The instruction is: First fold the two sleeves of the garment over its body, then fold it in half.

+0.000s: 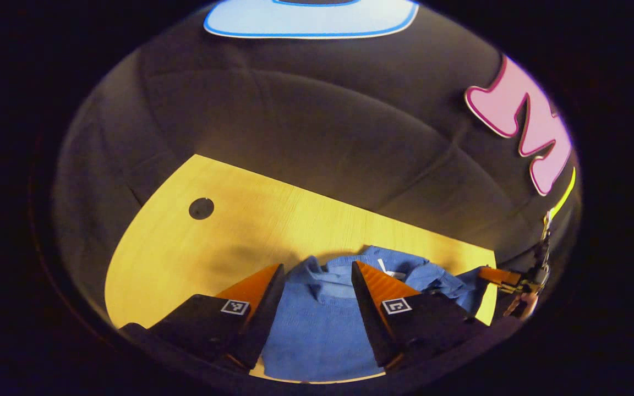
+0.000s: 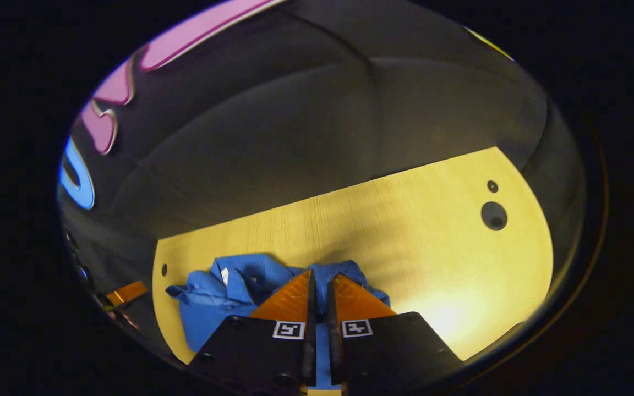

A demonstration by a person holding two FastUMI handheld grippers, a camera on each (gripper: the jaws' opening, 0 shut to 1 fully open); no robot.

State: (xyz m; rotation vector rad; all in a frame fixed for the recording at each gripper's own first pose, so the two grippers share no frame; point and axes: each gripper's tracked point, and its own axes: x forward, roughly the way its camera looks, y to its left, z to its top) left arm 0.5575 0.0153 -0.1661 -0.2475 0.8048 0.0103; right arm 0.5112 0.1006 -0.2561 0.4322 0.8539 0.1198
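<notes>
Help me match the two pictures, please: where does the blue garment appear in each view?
Left gripper view: the blue garment lies at bottom centre, between the left gripper's open fingers.
Right gripper view: it lies bunched at lower left of centre, with the right gripper nearly closed over its right part.
Shared landmark: the white tag at the collar.

I count one garment (image 1: 317, 324), blue, on one table (image 1: 196, 253). I hold two hand-held grippers: my left hand-held gripper (image 1: 317, 272) and my right hand-held gripper (image 2: 321, 278), each with two fingers and each finger carrying one square marker, so four markers in all. In the right gripper view the table has three round holes; in the left gripper view, one.
</notes>
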